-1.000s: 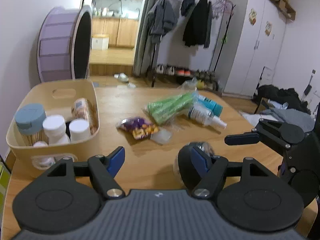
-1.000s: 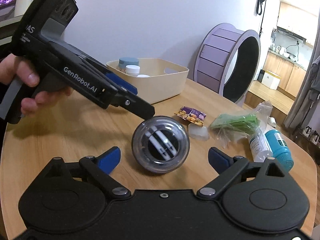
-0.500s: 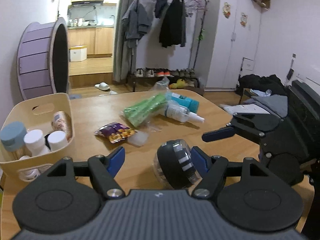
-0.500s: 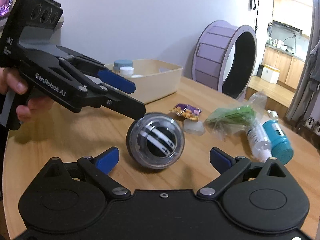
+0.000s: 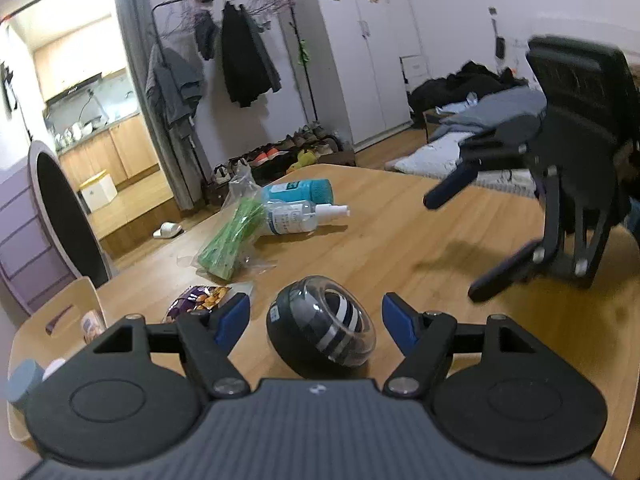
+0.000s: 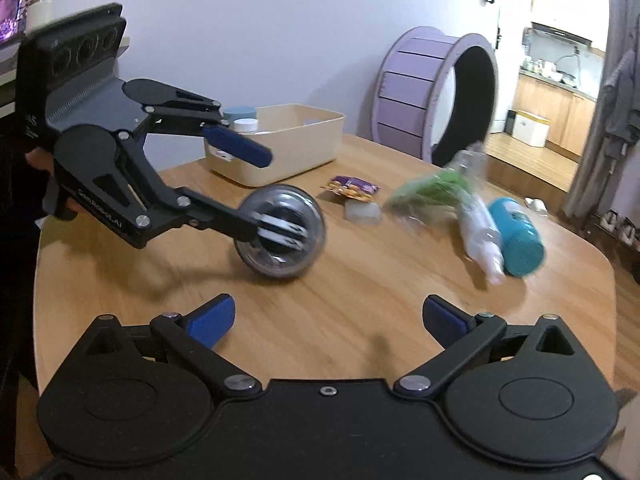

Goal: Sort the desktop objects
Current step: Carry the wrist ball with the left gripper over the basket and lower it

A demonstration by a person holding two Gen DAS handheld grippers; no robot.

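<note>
A round gyro ball (image 5: 320,322) with a clear shell and black-and-white core rests on the wooden table (image 5: 400,240). My left gripper (image 5: 316,316) is open and rolled to one side. The ball sits between its blue pads (image 5: 234,320) with a small gap on each side. In the right wrist view, the near finger of the left gripper (image 6: 256,192) crosses in front of the ball (image 6: 288,240). My right gripper (image 6: 328,316) has its jaws opening wide, with only bare table between them. It stands back from the ball, and its black frame is blurred in the left wrist view (image 5: 454,248).
A cream basket (image 6: 280,156) with jars stands at the table's far side. Beyond the ball lie a purple snack packet (image 6: 354,186), a small clear block (image 6: 362,212), a green bag (image 6: 436,192), a spray bottle (image 6: 480,240) and a teal can (image 6: 518,236). A purple wheel (image 6: 436,92) stands behind.
The left gripper rolled and shifted, so the ball went from its right pad to midway between the fingers. The right gripper drew back from the ball and its jaws widened.
</note>
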